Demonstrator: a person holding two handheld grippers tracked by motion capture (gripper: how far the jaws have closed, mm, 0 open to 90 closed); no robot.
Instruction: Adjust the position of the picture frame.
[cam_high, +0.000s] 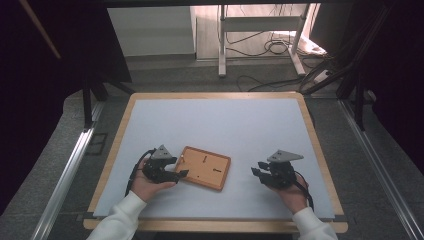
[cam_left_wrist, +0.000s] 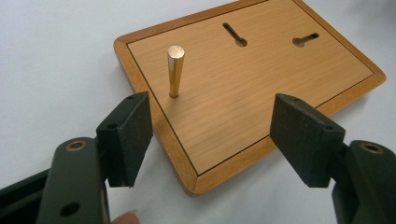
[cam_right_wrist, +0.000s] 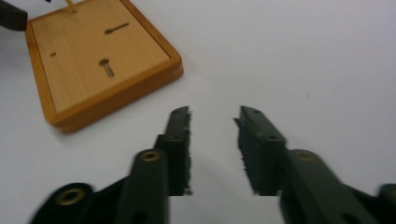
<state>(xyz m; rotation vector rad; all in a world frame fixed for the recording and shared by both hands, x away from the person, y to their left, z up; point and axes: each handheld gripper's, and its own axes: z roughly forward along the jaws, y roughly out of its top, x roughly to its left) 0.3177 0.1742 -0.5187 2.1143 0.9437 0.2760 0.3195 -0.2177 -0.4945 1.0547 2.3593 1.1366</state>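
Two handheld grippers are flanking a wooden board on a pale table

The wooden board (cam_high: 205, 167) is lying flat near the middle of the table (cam_high: 215, 125), with a small brass peg (cam_left_wrist: 175, 70) standing upright close to one of its corners and two keyhole slots (cam_left_wrist: 236, 36) cut into its face. The left gripper (cam_high: 181, 173) is sitting at the board's near left edge, its jaws spread wide on either side of that corner and gripping nothing. The right gripper (cam_high: 256, 169) is hovering well apart from the board on its other side; its view is blurred, but its jaws seem to be standing partly parted with only bare table between them
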